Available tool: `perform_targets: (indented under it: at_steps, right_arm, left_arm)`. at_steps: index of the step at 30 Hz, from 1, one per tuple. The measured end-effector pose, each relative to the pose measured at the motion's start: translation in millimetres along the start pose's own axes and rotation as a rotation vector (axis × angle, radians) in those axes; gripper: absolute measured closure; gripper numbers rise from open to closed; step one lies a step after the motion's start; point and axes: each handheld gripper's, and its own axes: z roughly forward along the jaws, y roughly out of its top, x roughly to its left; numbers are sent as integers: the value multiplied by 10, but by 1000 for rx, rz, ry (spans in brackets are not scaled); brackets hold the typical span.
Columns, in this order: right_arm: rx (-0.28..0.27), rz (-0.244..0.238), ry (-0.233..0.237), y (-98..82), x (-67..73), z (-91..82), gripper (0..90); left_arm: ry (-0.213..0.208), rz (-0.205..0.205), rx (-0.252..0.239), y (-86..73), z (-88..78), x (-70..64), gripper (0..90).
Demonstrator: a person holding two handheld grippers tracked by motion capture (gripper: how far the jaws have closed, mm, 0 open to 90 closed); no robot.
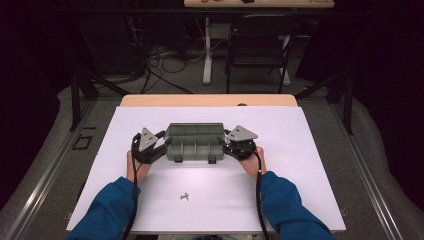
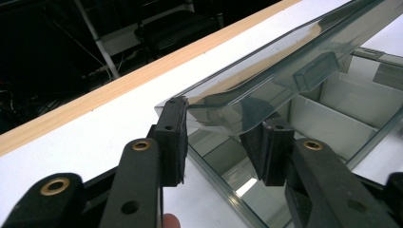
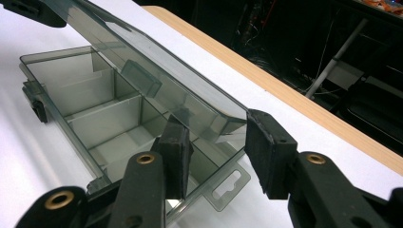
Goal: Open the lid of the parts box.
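You're mid-swing on the lid [image 2: 266,80] of the compartment box [image 1: 194,144], which sits at the middle of the white sheet [image 1: 300,150]. The left gripper [image 1: 161,141] pinches the lid's left corner, the right gripper [image 1: 223,140] its right one — jaws only part spread. Next, I'd judge, move both ends evenly. Open sheet all round; a small metal piece [image 1: 185,196] lies near the front edge.

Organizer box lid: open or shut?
Partly open: the clear lid is raised off the box, its ends between both grippers' pads; compartments look empty.
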Motion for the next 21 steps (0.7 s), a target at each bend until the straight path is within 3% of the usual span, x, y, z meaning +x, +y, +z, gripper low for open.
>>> perform_targets:
  at_steps: [8,16,21]
  right_arm:
    - [4,10,-8,10,-20,14,634]
    - [-4,20,-15,17,-50,19,678]
    - [-2,22,-12,31,-77,26,690]
  left_arm:
    - [7,30,-4,9,10,35,671]
    - [-12,-6,3,43,2,76,688]
    - [-18,2,9,54,-1,91,691]
